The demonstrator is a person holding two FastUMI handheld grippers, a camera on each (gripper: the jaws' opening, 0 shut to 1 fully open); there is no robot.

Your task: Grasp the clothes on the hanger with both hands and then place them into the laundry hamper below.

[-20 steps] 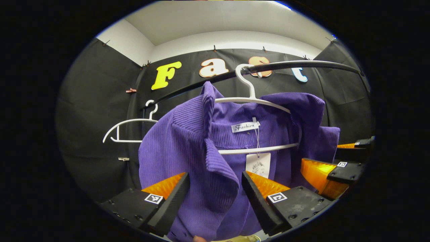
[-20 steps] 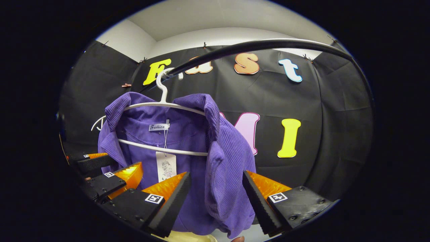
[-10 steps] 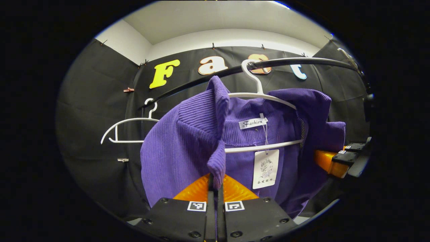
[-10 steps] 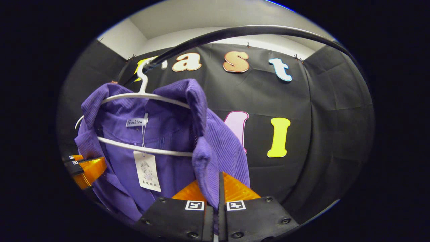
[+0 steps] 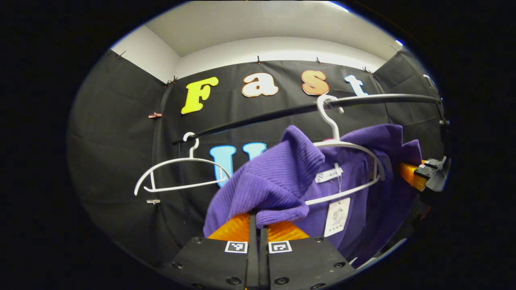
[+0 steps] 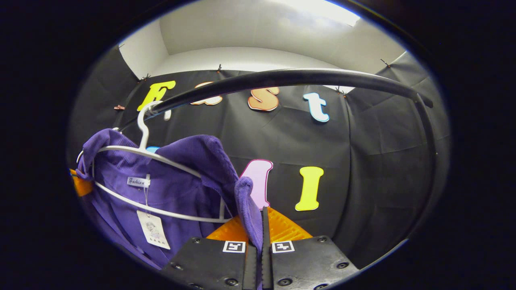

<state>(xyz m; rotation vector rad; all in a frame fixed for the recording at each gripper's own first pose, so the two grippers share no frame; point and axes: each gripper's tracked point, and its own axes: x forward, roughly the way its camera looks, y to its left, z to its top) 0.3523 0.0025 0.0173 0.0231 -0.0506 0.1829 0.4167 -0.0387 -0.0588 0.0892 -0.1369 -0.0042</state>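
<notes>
A purple ribbed shirt (image 5: 278, 181) drapes over a white hanger (image 5: 342, 145) that hooks on the black rail (image 5: 282, 112). My left gripper (image 5: 254, 219) is shut on the shirt's left shoulder, which is pulled off the hanger's end and bunched over the fingers. In the right gripper view the purple shirt (image 6: 177, 189) hangs at the lower left on its white hanger (image 6: 141, 151). My right gripper (image 6: 263, 215) is shut on the shirt's right shoulder edge. The right gripper (image 5: 419, 175) also shows far right in the left gripper view. The hamper is out of sight.
An empty white hanger (image 5: 177, 173) hangs on the rail to the left of the shirt. The black rail (image 6: 282, 78) arches across the top of the right gripper view and bends down at the far right. A paper tag (image 5: 336, 216) dangles from the collar.
Both grippers, shut on the shoulders since half a second ago, have pulled outward and down. The left shoulder has slid off the hanger's end, and the hanger has tilted.
</notes>
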